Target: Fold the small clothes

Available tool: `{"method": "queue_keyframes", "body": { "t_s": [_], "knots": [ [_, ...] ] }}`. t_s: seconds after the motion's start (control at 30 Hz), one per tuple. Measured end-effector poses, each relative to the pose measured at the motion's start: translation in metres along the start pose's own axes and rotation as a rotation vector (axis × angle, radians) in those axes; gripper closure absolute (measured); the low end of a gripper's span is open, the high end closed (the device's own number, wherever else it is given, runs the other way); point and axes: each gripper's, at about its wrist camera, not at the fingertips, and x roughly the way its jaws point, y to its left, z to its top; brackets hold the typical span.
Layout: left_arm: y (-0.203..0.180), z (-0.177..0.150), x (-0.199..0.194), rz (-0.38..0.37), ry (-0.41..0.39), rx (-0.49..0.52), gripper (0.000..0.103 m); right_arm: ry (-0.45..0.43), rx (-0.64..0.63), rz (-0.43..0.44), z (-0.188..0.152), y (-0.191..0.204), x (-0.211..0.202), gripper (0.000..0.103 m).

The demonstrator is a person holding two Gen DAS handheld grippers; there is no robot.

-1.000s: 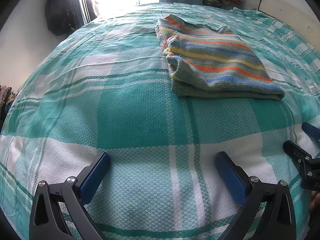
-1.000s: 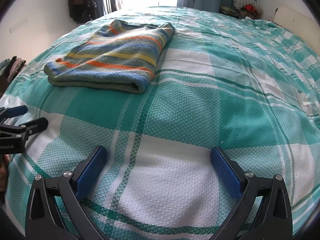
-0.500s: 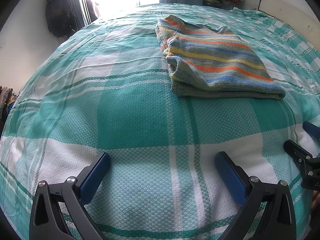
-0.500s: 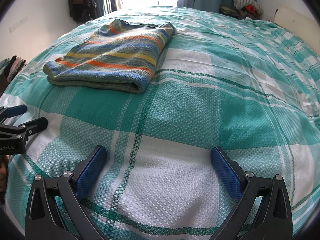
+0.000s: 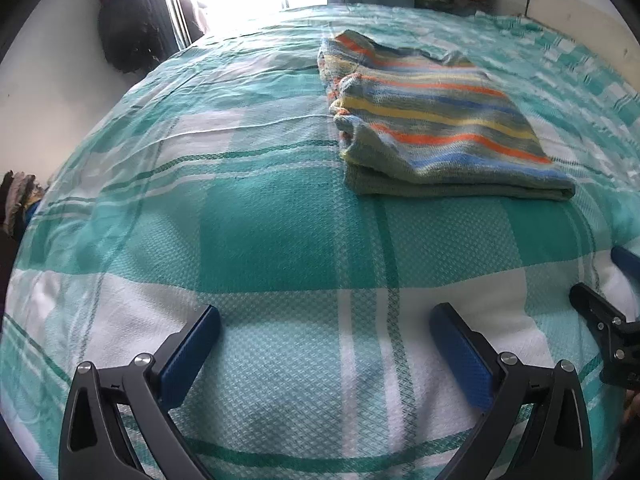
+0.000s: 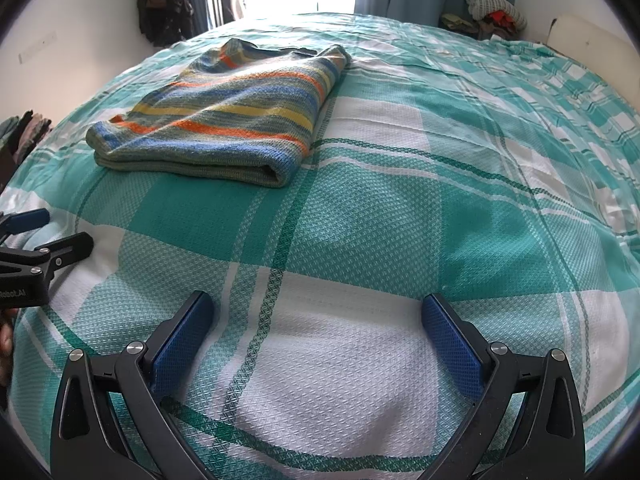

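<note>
A small striped knit sweater (image 5: 432, 120), grey-green with orange, yellow and blue bands, lies folded flat on the bed; it also shows in the right wrist view (image 6: 224, 124). My left gripper (image 5: 324, 324) is open and empty, low over the bedspread, well short of the sweater, which lies ahead to the right. My right gripper (image 6: 316, 312) is open and empty, with the sweater ahead to the left. Each gripper's tip shows at the edge of the other's view: the right gripper (image 5: 612, 312) and the left gripper (image 6: 44, 240).
The bed is covered by a teal and white plaid bedspread (image 5: 260, 216). Dark clothes (image 5: 128, 20) hang by the bright window at the back left. A pile of clothes (image 6: 494, 8) sits at the far right corner. A pale headboard (image 6: 592, 36) runs along the right.
</note>
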Motion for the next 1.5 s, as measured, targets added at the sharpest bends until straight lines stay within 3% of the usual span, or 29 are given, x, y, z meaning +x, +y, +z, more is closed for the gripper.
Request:
{"method": "queue_keyframes", "body": {
  "t_s": [0.07,0.13,0.23,0.3,0.33,0.43,0.5,0.57,0.67,0.7,0.73,0.77,0.8,0.97,1.17,1.3,1.33,1.37,1.4,1.43,1.5],
  "knots": [
    [0.009,0.01,-0.004,-0.087,0.056,-0.027,0.001,0.027,-0.003,0.016,0.005,-0.002,-0.002,0.0],
    [0.033,0.029,-0.015,-0.233,0.034,-0.135,0.003,0.061,0.03,0.091,0.016,-0.011,-0.008,0.0],
    [0.071,0.079,-0.023,-0.352,-0.063,-0.291,0.003,-0.024,0.151,0.238,0.049,-0.042,-0.021,0.001],
    [0.081,0.118,-0.003,-0.412,-0.052,-0.311,0.003,-0.075,0.222,0.308,0.084,-0.062,-0.014,0.001],
    [0.08,0.137,0.017,-0.433,-0.019,-0.3,0.003,-0.077,0.255,0.352,0.1,-0.07,-0.003,0.001],
    [0.067,0.164,0.065,-0.393,0.067,-0.245,0.006,-0.049,0.333,0.466,0.143,-0.087,0.045,0.001],
    [0.054,0.171,0.089,-0.424,0.12,-0.214,0.011,0.021,0.361,0.516,0.159,-0.088,0.085,0.002],
    [0.044,0.174,0.097,-0.444,0.107,-0.19,0.011,0.089,0.391,0.609,0.165,-0.082,0.123,0.009],
    [0.028,0.182,0.107,-0.489,0.103,-0.183,0.013,0.091,0.42,0.692,0.171,-0.065,0.149,0.019],
    [0.021,0.184,0.11,-0.502,0.112,-0.18,0.029,0.096,0.414,0.689,0.173,-0.058,0.152,0.024],
    [0.013,0.186,0.112,-0.488,0.126,-0.158,0.045,0.103,0.377,0.632,0.175,-0.05,0.153,0.029],
    [0.002,0.189,0.114,-0.455,0.142,-0.111,0.076,0.107,0.324,0.544,0.179,-0.044,0.152,0.054],
    [-0.004,0.188,0.11,-0.441,0.14,-0.098,0.083,0.113,0.292,0.501,0.18,-0.04,0.15,0.063],
    [-0.022,0.194,0.055,-0.349,0.031,0.005,0.086,0.003,0.032,0.319,0.194,-0.008,0.092,0.071],
    [-0.027,0.196,-0.038,-0.361,-0.104,0.057,0.086,-0.127,-0.027,0.315,0.206,-0.018,-0.003,0.071],
    [-0.039,0.194,-0.064,-0.407,-0.136,0.051,0.085,-0.123,-0.021,0.313,0.207,-0.033,-0.021,0.068],
    [-0.046,0.19,-0.059,-0.407,-0.128,0.048,0.084,-0.107,-0.019,0.301,0.203,-0.041,-0.018,0.065],
    [-0.05,0.185,-0.052,-0.396,-0.114,0.047,0.077,-0.08,-0.018,0.277,0.199,-0.046,-0.008,0.051],
    [-0.056,0.177,-0.037,-0.382,-0.094,0.055,0.063,-0.061,-0.017,0.238,0.193,-0.051,0.002,0.018],
    [-0.06,0.164,-0.026,-0.35,-0.072,0.063,0.057,-0.046,-0.007,0.183,0.184,-0.061,0.008,0.001],
    [-0.061,0.132,-0.008,-0.24,-0.01,0.072,0.053,0.009,0.034,0.099,0.154,-0.09,0.013,0.001]
  ]
}}
